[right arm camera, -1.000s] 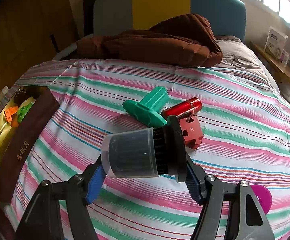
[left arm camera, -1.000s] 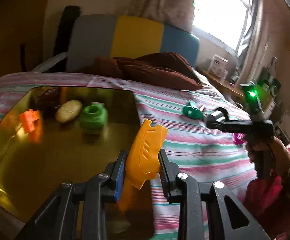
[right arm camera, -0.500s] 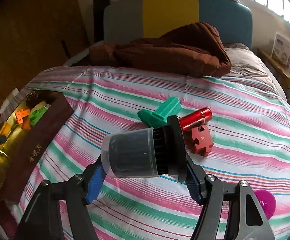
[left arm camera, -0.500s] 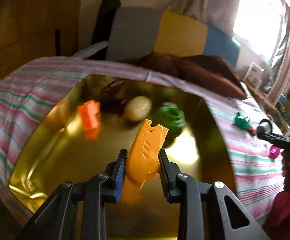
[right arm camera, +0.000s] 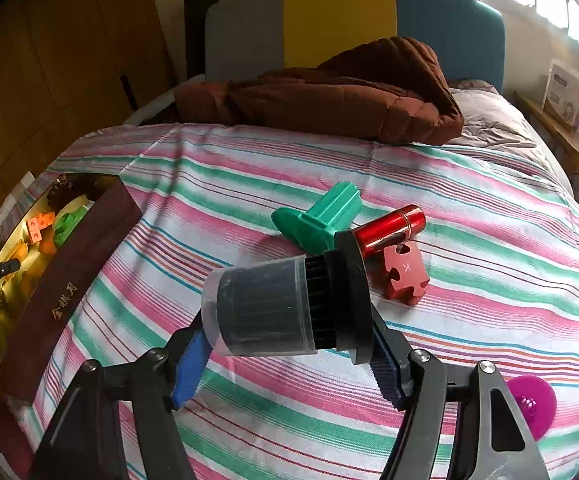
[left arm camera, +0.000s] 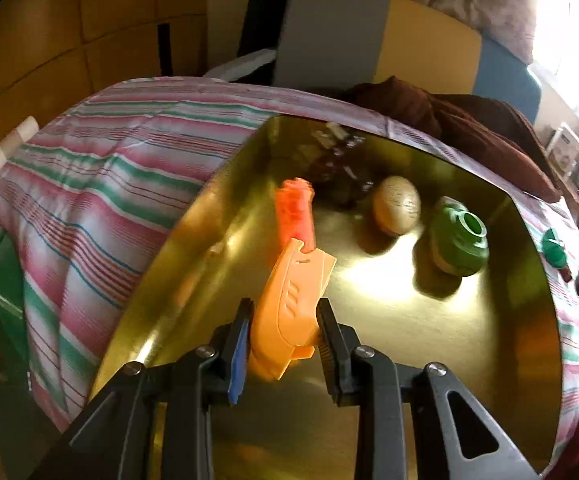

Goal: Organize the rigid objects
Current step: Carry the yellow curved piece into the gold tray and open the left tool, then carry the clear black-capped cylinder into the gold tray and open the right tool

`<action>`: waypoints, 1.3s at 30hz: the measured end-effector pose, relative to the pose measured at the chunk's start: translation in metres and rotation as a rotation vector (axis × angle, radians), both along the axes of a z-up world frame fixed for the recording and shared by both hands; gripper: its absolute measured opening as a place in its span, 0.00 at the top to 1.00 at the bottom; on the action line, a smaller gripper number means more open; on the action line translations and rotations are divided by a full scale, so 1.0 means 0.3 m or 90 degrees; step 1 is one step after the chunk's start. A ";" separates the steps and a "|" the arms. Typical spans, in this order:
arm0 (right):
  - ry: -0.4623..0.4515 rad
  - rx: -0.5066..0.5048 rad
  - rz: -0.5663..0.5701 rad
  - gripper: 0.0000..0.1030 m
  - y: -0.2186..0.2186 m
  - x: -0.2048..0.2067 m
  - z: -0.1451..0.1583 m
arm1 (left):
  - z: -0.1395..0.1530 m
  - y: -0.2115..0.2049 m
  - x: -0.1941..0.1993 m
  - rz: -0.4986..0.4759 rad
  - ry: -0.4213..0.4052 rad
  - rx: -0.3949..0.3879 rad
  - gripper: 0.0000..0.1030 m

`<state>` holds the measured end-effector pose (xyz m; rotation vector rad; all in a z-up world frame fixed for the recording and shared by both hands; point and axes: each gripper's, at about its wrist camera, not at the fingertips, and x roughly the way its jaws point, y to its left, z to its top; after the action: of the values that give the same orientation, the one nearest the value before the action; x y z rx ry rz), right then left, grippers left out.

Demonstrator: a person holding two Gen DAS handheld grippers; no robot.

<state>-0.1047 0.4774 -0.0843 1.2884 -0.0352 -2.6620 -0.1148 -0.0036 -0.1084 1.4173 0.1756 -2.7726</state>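
My left gripper (left arm camera: 285, 316) is shut on an orange plastic piece (left arm camera: 293, 300) and holds it over the gold box (left arm camera: 409, 320). In the box lie an orange-red block (left arm camera: 295, 212), a beige oval (left arm camera: 396, 204) and a green round piece (left arm camera: 458, 242). My right gripper (right arm camera: 289, 344) is shut on a black brush with a clear cap (right arm camera: 285, 304), above the striped bedspread (right arm camera: 469, 208). On the bedspread lie a green T-shaped piece (right arm camera: 321, 216), a red cylinder (right arm camera: 389, 230), a red puzzle block (right arm camera: 403, 274) and a magenta disc (right arm camera: 531, 402).
The box (right arm camera: 65, 276) sits at the bed's left edge, with a dark red outer wall. A brown quilt (right arm camera: 329, 92) lies at the head of the bed before a grey, yellow and blue headboard (right arm camera: 337, 20). A shelf (right arm camera: 569, 136) runs along the right.
My left gripper has swung left and over the gold box, with the orange piece still in it. My right gripper has kept its hold on the brush and drifted slightly.
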 end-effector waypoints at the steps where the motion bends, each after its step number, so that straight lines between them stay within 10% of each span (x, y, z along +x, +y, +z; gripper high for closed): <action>1: 0.000 0.001 0.000 0.32 -0.002 0.000 0.001 | -0.002 -0.007 -0.003 0.006 -0.002 -0.004 0.71; 15: 0.002 0.000 -0.001 0.32 -0.002 0.000 0.001 | 0.023 -0.038 0.069 0.056 0.063 0.018 0.61; 39: 0.004 0.020 0.035 0.32 -0.088 0.021 0.052 | 0.086 0.187 0.251 -0.124 0.139 0.071 0.60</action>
<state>-0.0984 0.4508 -0.0687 1.2716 0.0437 -2.6303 -0.0394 0.0527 -0.0825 1.2089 0.2107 -3.1226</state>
